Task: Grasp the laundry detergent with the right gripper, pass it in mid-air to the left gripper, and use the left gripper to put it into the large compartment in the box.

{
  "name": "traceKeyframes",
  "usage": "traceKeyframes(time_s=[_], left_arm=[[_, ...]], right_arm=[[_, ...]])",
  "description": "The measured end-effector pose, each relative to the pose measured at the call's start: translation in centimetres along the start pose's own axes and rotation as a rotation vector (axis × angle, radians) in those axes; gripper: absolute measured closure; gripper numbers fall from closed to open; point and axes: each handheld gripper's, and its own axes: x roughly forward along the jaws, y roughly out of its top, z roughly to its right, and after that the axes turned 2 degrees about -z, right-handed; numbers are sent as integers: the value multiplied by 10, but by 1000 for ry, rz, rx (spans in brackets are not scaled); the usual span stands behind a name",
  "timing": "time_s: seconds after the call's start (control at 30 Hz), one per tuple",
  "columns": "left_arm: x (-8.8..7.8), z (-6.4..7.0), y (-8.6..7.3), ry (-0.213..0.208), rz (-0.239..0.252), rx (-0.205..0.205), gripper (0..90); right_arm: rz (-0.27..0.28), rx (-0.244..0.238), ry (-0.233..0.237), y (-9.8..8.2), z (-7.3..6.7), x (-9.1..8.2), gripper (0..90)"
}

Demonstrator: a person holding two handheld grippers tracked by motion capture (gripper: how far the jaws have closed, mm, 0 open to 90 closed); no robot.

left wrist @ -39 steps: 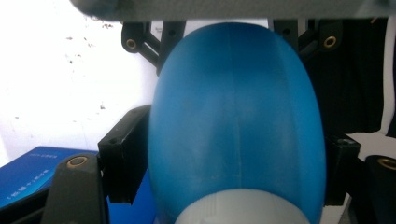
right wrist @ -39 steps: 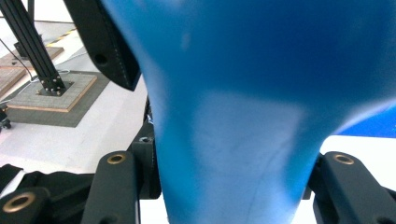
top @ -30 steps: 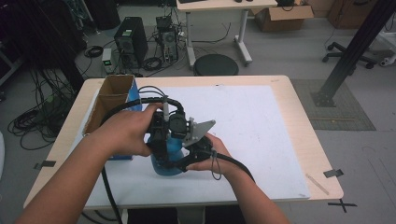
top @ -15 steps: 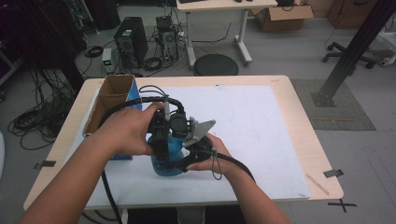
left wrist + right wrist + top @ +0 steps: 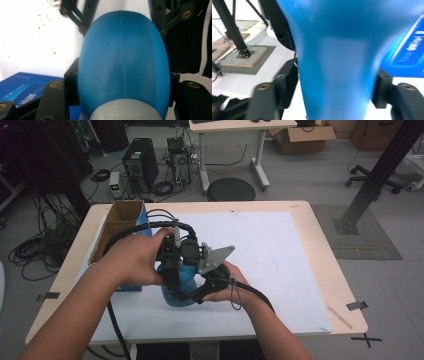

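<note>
Between both hand-held grippers [image 5: 176,270] (upright): blue bottle [image 5: 182,285]

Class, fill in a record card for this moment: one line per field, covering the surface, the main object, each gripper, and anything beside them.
surface: wooden table covered by a white sheet
main object: blue bottle with a white cap, standing on the sheet
left gripper: jaws either side of the bottle near its cap
right gripper: jaws either side of the bottle's narrower part
beside: open cardboard box with blue sides, left of the bottle
</note>
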Motion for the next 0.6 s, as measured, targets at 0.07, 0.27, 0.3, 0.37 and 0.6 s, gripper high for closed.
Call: traceKeyframes(time_s=[0.07, 0.27, 0.3, 0.37, 0.6], left_arm=[[1, -1, 0, -1, -6, -8, 389], [1, -2, 0, -10, 4, -28, 388], [1, -3, 0, -10, 6, -29, 388], [0, -4, 0, -14, 9, -34, 388], [-7, -16, -4, -64, 13, -144, 386]], right_arm=[[-1, 22, 6, -1, 2, -3, 290], [-16, 51, -2, -6, 7, -6, 199], [-17, 57, 0, -7, 8, -7, 188], [-10, 65, -9, -8, 9, -8, 137], [-31, 128, -15, -12, 13, -24, 10]])
